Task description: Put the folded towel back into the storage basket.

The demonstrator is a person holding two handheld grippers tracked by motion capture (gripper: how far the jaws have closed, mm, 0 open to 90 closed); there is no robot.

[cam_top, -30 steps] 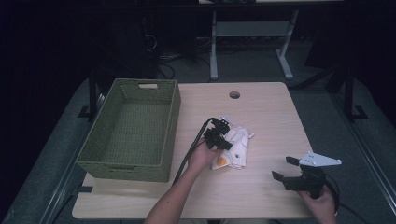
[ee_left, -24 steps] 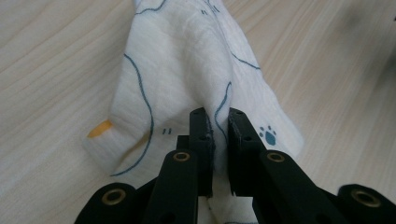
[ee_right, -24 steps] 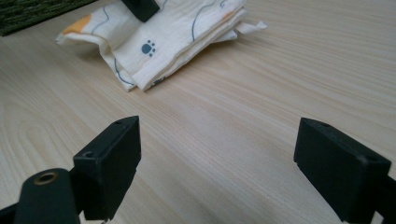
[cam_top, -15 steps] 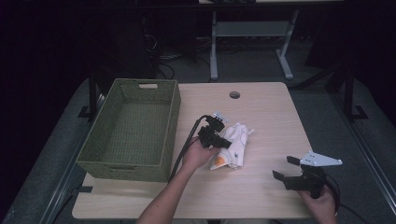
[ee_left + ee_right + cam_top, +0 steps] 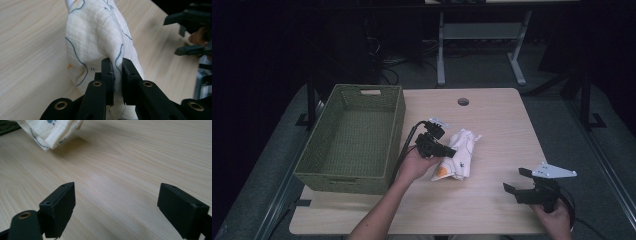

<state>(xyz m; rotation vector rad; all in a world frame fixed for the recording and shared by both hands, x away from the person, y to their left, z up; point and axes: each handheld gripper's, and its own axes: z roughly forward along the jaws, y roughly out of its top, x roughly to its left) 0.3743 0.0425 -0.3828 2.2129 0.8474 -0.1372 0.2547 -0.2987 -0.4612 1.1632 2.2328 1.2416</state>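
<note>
A white cloth (image 5: 460, 156) with blue lines and orange spots lies bunched in the middle of the wooden table (image 5: 497, 120). My left gripper (image 5: 450, 151) is shut on a fold of it, and part of the cloth is raised off the wood. In the left gripper view the two jaws pinch the fabric (image 5: 97, 32) at my left gripper (image 5: 117, 68). My right gripper (image 5: 514, 180) hovers open near the table's front right, with nothing between its jaws. In the right gripper view my right gripper (image 5: 117, 197) faces bare wood, and a corner of the cloth (image 5: 50, 130) hangs at the upper left.
A green woven basket (image 5: 398, 125) stands on the left of the table, just left of my left hand. A round cable hole (image 5: 463, 101) sits near the far edge. A desk frame (image 5: 482, 35) stands on the dark floor beyond. The other gripper (image 5: 191, 32) appears at the right of the left gripper view.
My left gripper has moved up and a little toward the basket, pulling the pinched cloth with it. The right gripper has stayed in place.
</note>
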